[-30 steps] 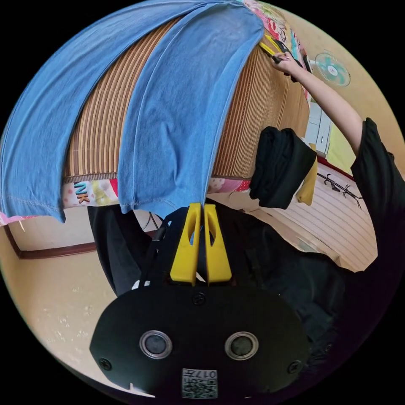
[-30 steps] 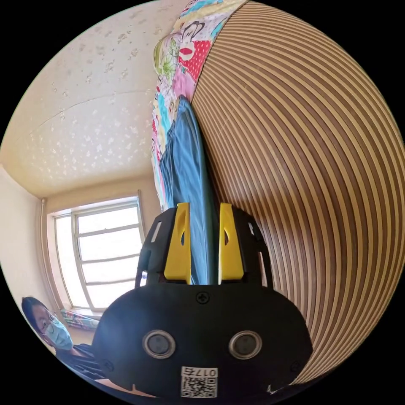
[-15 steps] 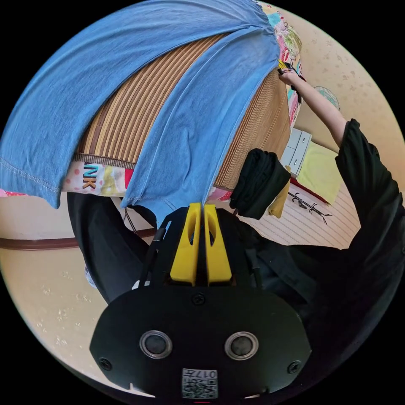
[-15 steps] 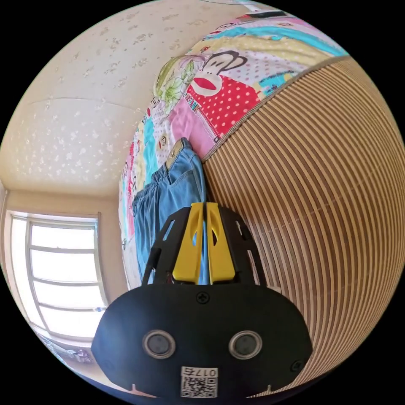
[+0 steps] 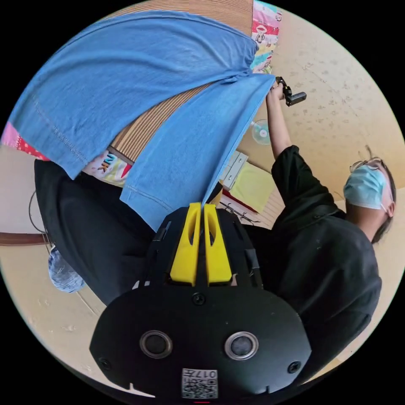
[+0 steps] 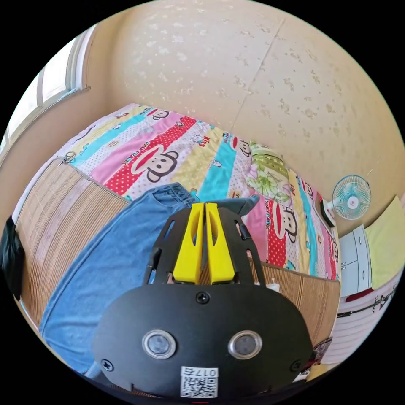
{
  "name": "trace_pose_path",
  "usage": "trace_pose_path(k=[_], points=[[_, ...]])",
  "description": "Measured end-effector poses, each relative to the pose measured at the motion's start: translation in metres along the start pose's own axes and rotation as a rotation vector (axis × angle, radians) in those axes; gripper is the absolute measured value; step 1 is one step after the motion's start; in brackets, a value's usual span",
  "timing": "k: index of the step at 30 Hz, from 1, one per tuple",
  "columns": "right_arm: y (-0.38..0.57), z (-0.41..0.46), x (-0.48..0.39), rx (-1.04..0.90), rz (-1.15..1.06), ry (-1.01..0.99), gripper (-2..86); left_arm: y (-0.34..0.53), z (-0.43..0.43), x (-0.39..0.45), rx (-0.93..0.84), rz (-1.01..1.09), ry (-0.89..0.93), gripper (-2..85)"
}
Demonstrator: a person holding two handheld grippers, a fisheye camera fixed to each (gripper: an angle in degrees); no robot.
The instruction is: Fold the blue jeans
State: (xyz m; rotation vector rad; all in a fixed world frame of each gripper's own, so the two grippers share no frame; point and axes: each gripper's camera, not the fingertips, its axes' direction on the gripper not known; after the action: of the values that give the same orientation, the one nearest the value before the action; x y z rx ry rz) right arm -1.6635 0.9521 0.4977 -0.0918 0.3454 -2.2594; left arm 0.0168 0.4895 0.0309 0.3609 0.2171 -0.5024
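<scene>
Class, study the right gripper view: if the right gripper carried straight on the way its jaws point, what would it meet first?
The right gripper is already shut on the blue jeans; straight beyond lies the cartoon-print bedsheet, probably first, though depth is unclear.

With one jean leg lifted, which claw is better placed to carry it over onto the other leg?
Left, probably. The left claw pinches the hem end of the lifted leg of the jeans, the freest part to swing across. The right claw pinches the waist end, which looks better suited to anchoring.
</scene>
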Motion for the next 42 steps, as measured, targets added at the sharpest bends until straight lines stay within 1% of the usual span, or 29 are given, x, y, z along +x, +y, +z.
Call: trace_pose_path(k=[2,4,6,8,11,13,17,18,19,20,22,24,26,27,28,30,32,33,35,36,37,38,39,40,41,42], points=[[-0.022,0.019,-0.061,-0.011,0.002,-0.015,0.5,-0.006,-0.042,-0.006,0.034,0.019,0.000,-0.9],[-0.034,0.043,-0.103,-0.045,0.026,-0.016,0.7,-0.014,-0.084,-0.017,0.093,0.009,-0.045,-0.9],[-0.040,0.071,-0.140,-0.095,0.073,-0.042,0.7,-0.017,-0.130,-0.034,0.220,-0.040,-0.180,-0.8],[-0.039,0.106,-0.184,-0.155,0.094,-0.047,0.6,-0.021,-0.148,-0.042,0.269,-0.027,-0.249,-0.8],[-0.030,0.134,-0.226,-0.182,0.068,0.027,0.5,-0.029,-0.157,-0.053,0.295,-0.012,-0.270,-0.8],[-0.026,0.139,-0.241,-0.171,0.040,0.092,0.5,-0.030,-0.155,-0.053,0.263,0.013,-0.243,-0.8],[-0.033,0.134,-0.243,-0.139,0.022,0.142,0.6,-0.018,-0.152,-0.035,0.156,0.111,-0.001,-0.8],[-0.035,0.133,-0.241,-0.135,0.025,0.147,0.6,-0.014,-0.155,-0.027,0.144,0.142,0.046,-0.8],[-0.038,0.134,-0.238,-0.131,0.038,0.150,0.6,-0.013,-0.158,-0.024,0.146,0.149,0.055,-0.8],[-0.042,0.138,-0.236,-0.130,0.056,0.149,0.7,-0.011,-0.167,-0.022,0.166,0.142,0.048,-0.8],[-0.045,0.148,-0.236,-0.130,0.075,0.145,0.9,-0.012,-0.182,-0.023,0.219,0.120,-0.029,-0.7],[-0.045,0.166,-0.240,-0.148,0.071,0.137,1.2,-0.017,-0.198,-0.032,0.339,0.057,-0.193,-0.3],[-0.038,0.188,-0.243,-0.190,0.073,0.120,2.2,-0.022,-0.200,-0.039,0.412,0.045,-0.268,0.5],[-0.035,0.190,-0.243,-0.179,0.075,0.122,2.5,-0.025,-0.195,-0.044,0.426,0.038,-0.290,1.3],[-0.025,0.187,-0.241,-0.138,0.084,0.102,3.3,-0.027,-0.192,-0.047,0.420,0.031,-0.294,1.9],[-0.003,0.177,-0.234,-0.104,0.085,-0.008,4.4,-0.025,-0.179,-0.057,0.432,-0.034,-0.321,4.3],[0.050,0.150,-0.230,-0.097,-0.015,-0.189,5.3,-0.018,-0.174,-0.060,0.466,-0.046,-0.327,4.6],[0.068,0.141,-0.229,-0.102,-0.048,-0.219,5.5,-0.012,-0.172,-0.061,0.486,-0.063,-0.316,5.2],[0.148,0.105,-0.226,-0.181,-0.173,-0.333,6.0,-0.005,-0.169,-0.055,0.505,-0.067,-0.329,6.3],[0.168,0.095,-0.223,-0.209,-0.190,-0.365,6.2,-0.002,-0.165,-0.047,0.502,-0.054,-0.380,6.8],[0.210,0.077,-0.216,-0.266,-0.209,-0.430,6.4,-0.001,-0.163,-0.041,0.499,-0.045,-0.419,6.9],[0.251,0.061,-0.206,-0.320,-0.200,-0.483,6.6,-0.001,-0.157,-0.028,0.488,-0.009,-0.505,7.1],[0.272,0.053,-0.201,-0.345,-0.187,-0.508,6.7,-0.002,-0.150,-0.014,0.473,0.054,-0.571,7.5],[0.311,0.042,-0.189,-0.396,-0.135,-0.558,6.9,-0.003,-0.146,-0.008,0.460,0.100,-0.590,7.6],[0.349,0.038,-0.176,-0.467,-0.015,-0.602,7.6,-0.006,-0.138,0.002,0.417,0.181,-0.608,7.8],[0.369,0.038,-0.169,-0.507,0.058,-0.631,8.0,-0.011,-0.130,0.010,0.373,0.234,-0.622,7.8]])
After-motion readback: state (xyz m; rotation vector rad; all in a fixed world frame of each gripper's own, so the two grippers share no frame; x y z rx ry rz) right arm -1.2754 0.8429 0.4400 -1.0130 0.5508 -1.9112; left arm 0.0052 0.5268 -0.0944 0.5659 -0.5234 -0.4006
